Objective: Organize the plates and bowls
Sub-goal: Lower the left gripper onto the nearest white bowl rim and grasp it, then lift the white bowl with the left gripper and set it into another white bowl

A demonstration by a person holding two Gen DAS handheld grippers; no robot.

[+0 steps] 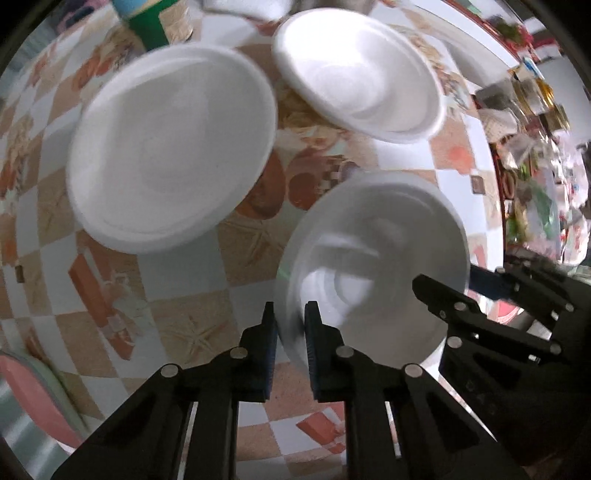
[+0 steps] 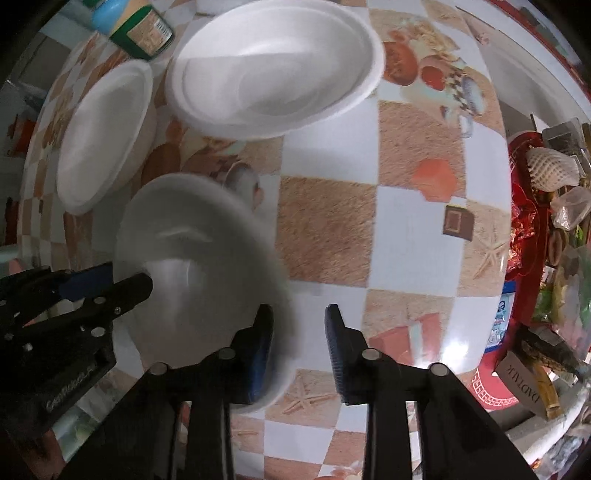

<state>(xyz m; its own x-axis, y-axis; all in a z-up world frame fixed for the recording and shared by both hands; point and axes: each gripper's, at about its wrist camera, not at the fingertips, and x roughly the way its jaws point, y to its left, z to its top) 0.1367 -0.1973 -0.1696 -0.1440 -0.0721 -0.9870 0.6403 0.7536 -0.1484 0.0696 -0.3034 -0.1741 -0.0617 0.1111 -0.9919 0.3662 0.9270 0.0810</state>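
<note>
Checkered tablecloth (image 2: pixel 406 221) bears foam plates; left hand-held gripper (image 1: pixel 290 321) pinches a bowl (image 1: pixel 376 258) rim, right (image 2: pixel 299 325) half-wide.

A green-labelled jar (image 2: pixel 142 31) stands on the checkered tablecloth (image 2: pixel 406 206), clutter (image 2: pixel 554 206) beside.

Open tablecloth (image 2: pixel 406 229) lies right of the bowl (image 2: pixel 192 266); two plates (image 2: pixel 273 66) crowd behind.

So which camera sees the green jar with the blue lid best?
The right wrist view: the green jar shows its blue lid and label near the top left edge. The left wrist view catches only a blurred green body, cut off at the top edge.
</note>
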